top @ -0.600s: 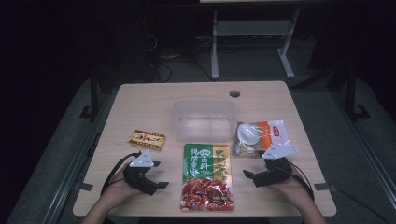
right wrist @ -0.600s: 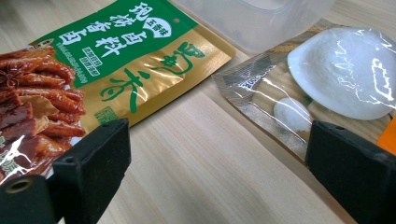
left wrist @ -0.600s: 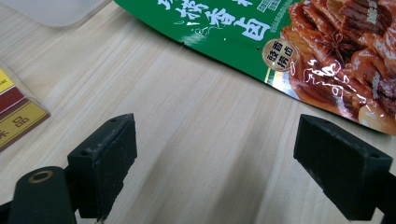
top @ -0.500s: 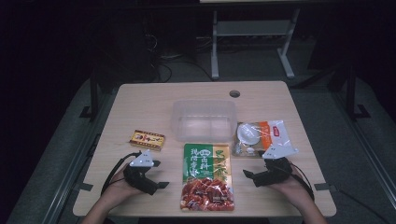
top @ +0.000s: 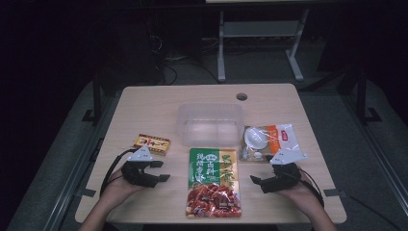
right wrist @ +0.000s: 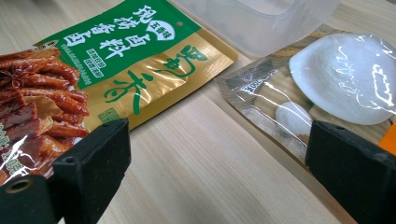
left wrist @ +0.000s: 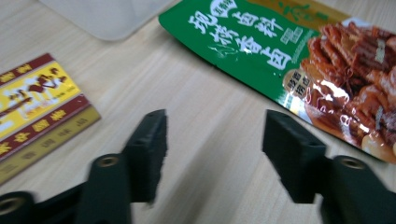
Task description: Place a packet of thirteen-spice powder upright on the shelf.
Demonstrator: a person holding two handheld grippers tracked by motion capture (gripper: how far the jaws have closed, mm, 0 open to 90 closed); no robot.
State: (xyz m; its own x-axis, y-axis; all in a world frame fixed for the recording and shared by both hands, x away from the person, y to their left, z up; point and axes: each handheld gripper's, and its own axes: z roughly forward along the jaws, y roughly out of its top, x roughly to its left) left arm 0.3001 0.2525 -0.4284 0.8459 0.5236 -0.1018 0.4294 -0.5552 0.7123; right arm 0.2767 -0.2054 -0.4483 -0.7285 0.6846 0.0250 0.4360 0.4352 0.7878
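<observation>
A green and red snack pouch lies flat at the table's front middle. Behind it stands a clear plastic container. A small yellow and red box lies at the left, and a clear packet with white pieces at the right. My left gripper rests left of the pouch, pointing right. In the left gripper view its jaws stand open over bare wood, between the box and the pouch. My right gripper is open too, with the pouch and the packet ahead of it.
The wooden table has a round cable hole near its far edge. Beyond the table the floor is dark, with a white metal stand and cables. The person's hands come in at the front corners.
</observation>
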